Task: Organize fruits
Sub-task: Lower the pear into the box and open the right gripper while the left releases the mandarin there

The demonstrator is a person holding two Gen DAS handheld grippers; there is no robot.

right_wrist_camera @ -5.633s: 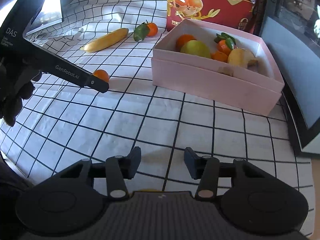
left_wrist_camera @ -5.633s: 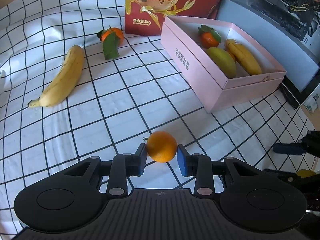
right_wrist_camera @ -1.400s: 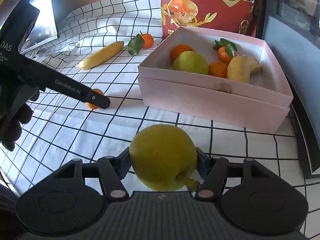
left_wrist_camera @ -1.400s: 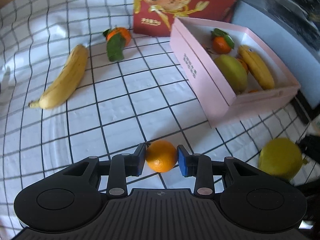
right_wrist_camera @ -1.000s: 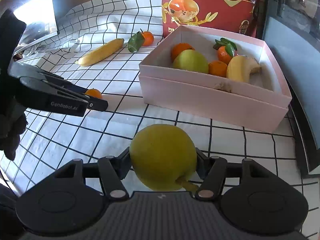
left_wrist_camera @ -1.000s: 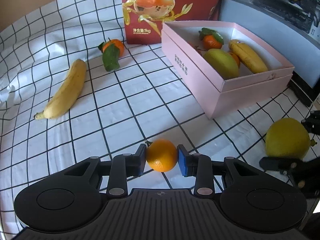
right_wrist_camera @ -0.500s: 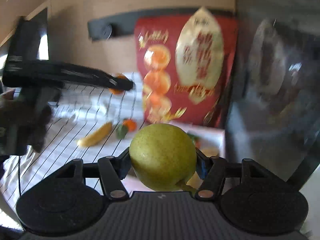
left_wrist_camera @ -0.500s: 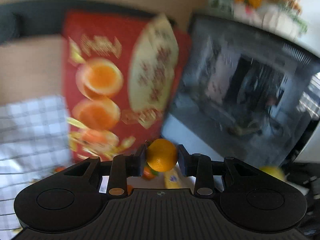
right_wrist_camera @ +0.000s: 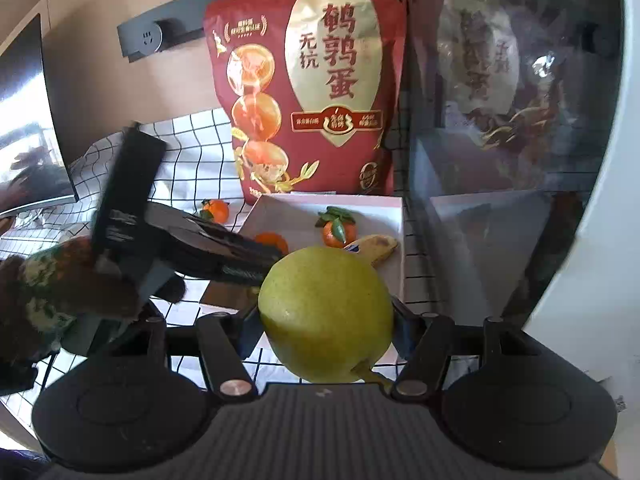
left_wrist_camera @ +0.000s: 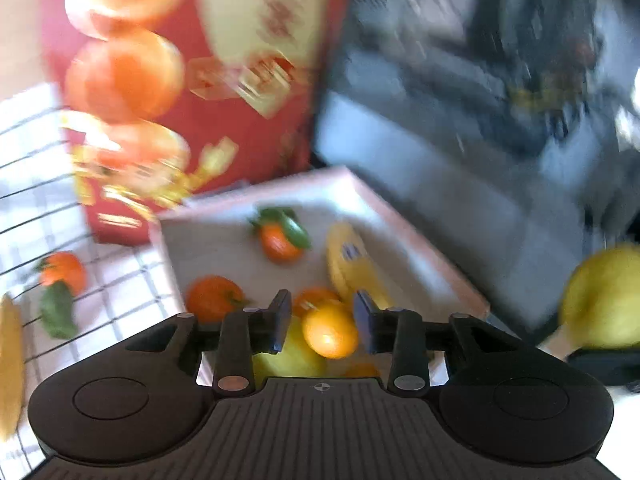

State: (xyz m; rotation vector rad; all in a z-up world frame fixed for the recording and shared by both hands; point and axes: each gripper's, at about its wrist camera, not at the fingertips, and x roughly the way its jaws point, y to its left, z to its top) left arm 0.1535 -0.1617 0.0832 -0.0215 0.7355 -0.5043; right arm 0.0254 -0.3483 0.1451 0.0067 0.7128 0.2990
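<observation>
My left tongs (left_wrist_camera: 322, 322) stand loose over the pink box (left_wrist_camera: 420, 248), the small orange (left_wrist_camera: 330, 334) free between them, dropping among the boxed fruit. My right tongs (right_wrist_camera: 326, 326) clench the pear (right_wrist_camera: 326, 314) above the box's near edge, waiting its turn.

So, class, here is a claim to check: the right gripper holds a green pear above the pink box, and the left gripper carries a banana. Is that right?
Not quite. The left gripper has a small orange between its fingers, not a banana; the left wrist view shows it. The rest stands: the right gripper holds the green pear over the pink box.
</observation>
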